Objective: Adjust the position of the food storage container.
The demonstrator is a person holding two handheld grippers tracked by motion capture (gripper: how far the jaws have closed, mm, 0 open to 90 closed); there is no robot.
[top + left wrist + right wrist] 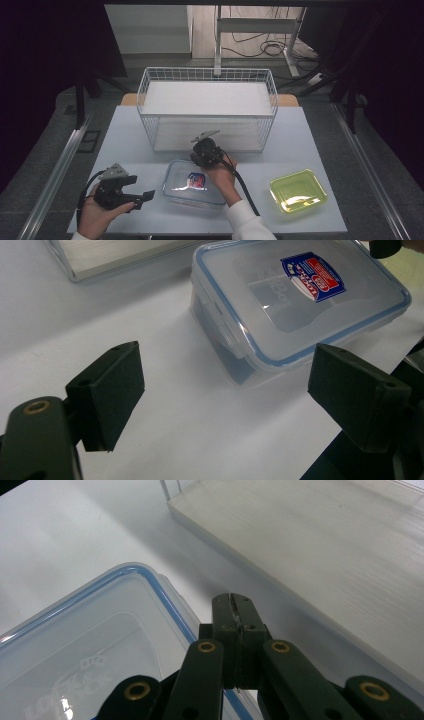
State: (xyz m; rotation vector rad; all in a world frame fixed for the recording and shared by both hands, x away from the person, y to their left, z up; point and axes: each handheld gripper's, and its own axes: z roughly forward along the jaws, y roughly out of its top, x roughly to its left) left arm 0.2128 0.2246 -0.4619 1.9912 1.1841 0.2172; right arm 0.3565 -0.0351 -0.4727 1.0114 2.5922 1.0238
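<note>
Between wire basket (207, 107) and lidded container (194, 182), closed right gripper (234, 600).

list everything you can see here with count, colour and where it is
food container: 1, clear with blue-rimmed lid and red-blue label, near middle of the table, lid on
tray: 1, yellow-green, near right of the table
wire basket: 1, white, far middle of the table, with a pale board across it
table: 1, white
left gripper: 1, black, left of the container, jaws open, nothing between them
right gripper: 1, black, at the container's far edge, jaws shut, empty
hands: 2, left hand and right hand, white sleeve on the right
</note>
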